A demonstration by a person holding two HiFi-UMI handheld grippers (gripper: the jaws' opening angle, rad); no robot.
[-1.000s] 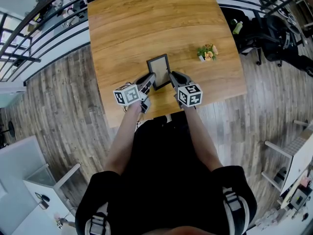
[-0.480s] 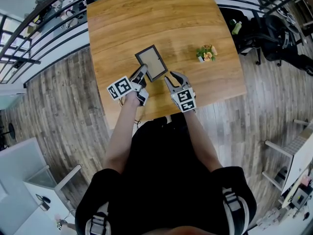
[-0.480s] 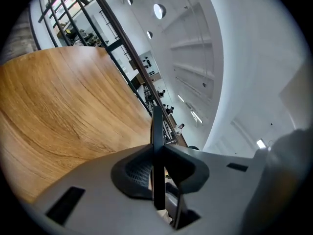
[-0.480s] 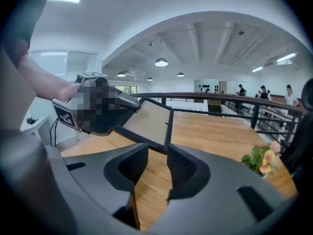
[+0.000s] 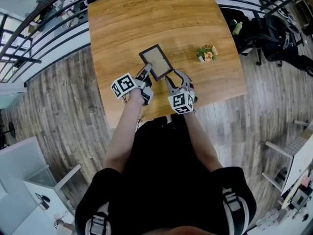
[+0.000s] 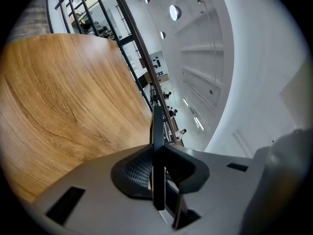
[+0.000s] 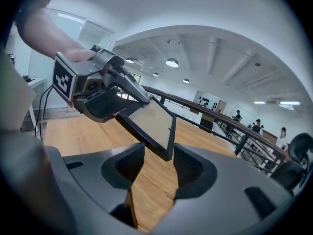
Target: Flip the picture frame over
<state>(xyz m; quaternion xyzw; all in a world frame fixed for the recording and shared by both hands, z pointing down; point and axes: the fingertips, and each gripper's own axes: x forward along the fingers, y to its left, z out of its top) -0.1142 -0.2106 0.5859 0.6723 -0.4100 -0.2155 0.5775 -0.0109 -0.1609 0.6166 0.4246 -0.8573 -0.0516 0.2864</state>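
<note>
Picture frame [image 5: 156, 62]: one only, black-rimmed with a pale panel, held clear of the wooden worktop [image 5: 127, 23] at a slant, just ahead of both claws. Two claws are in play, each with one marker cube. The left claw [image 5: 145, 74] is clamped on the frame's near edge; its own view shows the frame edge-on, a thin dark bar pinched between the two pads. The right claw [image 5: 174, 77] has just been opening its jaws, and they now stand wide apart; the frame's lower corner sits between them, but neither pad presses on it. Both forearms reach forward from the body, side by side. The left hand is rolled so its cube [image 5: 122, 85] faces up and outward, and the right hand's cube [image 5: 181, 102] faces the head camera. One small bunch of flowers [image 5: 207, 52] stands on the worktop, beyond the right claw and off to its right, well apart from the frame.
</note>
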